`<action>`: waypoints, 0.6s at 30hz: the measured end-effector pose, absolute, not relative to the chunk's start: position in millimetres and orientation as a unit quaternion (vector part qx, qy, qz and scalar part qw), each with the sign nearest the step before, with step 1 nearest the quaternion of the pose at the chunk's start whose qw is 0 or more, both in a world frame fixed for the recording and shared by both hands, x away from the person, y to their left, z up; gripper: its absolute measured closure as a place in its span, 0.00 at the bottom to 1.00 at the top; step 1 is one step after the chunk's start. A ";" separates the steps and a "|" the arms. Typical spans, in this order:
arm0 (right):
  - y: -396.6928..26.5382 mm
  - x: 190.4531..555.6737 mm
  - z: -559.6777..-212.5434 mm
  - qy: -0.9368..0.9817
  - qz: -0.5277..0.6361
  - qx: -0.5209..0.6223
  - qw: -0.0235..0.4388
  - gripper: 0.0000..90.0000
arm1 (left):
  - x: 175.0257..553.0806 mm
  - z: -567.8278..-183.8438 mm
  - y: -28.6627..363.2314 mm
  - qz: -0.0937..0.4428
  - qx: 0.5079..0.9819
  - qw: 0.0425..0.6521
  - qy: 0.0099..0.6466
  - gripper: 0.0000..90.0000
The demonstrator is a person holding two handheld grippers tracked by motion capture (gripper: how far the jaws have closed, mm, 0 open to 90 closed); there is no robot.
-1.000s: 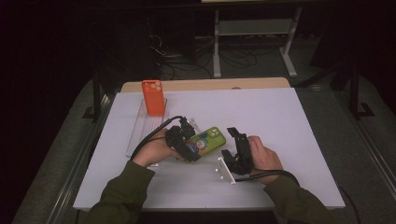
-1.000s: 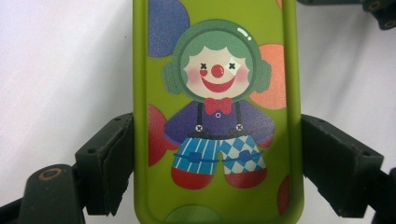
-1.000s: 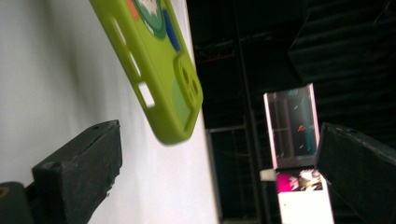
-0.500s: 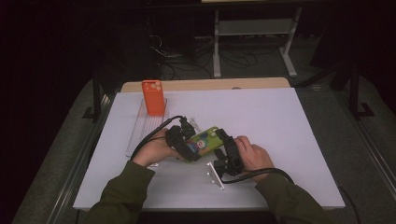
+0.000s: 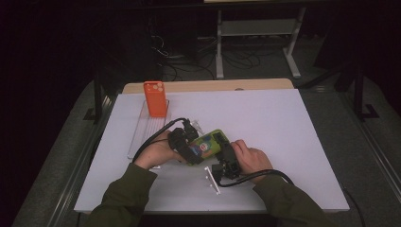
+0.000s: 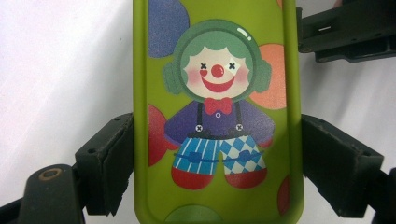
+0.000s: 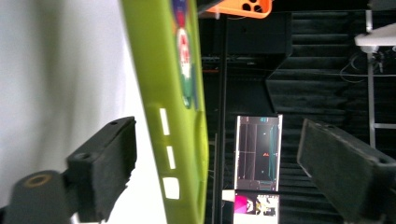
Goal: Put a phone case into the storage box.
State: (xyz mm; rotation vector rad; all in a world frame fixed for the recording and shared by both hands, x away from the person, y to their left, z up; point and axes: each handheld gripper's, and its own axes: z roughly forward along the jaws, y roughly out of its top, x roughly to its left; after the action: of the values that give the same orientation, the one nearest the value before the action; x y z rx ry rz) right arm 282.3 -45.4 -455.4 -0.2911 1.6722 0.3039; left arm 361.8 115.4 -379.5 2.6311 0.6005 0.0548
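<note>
The lime-green rubbery phone case printed with a cartoon clown (image 6: 217, 121) is clamped across its width in the left tongs (image 5: 185, 144), pads pressed on both long edges, and held just above the white table (image 5: 293, 123). Its free end reaches toward the right tongs (image 5: 226, 158), and in the right gripper view the case (image 7: 173, 112) stands edge-on between those jaws, nearer the left pad, with clear space to the right pad. The right tongs have just been closing around the case but remain released, pressing nothing yet.

The risk, as I judge it, is an off-centre bite: one pad would meet the soft case first, pushing or bending it and twisting it in the left tongs' hold. A pinch on the rim alone could slip off.

Beyond the left tongs an orange hard phone case (image 5: 155, 98) stands upright on a clear ribbed plastic tray (image 5: 139, 130)
</note>
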 end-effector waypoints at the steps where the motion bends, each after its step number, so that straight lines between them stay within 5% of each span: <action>1: -45.1 281.5 -456.8 0.737 0.132 -0.124 0.651 0.16 | 361.7 -379.6 115.2 0.020 0.951 0.219 0.218 0.18; 8: -44.9 278.0 -459.3 0.741 0.126 -0.130 0.646 0.35 | 361.2 -380.3 113.6 0.022 0.953 0.216 0.213 0.18; 18: -44.7 276.0 -461.4 0.742 0.125 -0.139 0.644 0.43 | 361.3 -380.1 114.5 0.020 0.952 0.217 0.216 0.18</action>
State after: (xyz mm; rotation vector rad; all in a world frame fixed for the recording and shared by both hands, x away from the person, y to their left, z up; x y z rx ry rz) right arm 276.0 -44.7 -461.4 -0.3159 1.6892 0.2844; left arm 361.3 114.5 -380.1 2.6377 0.5972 0.0562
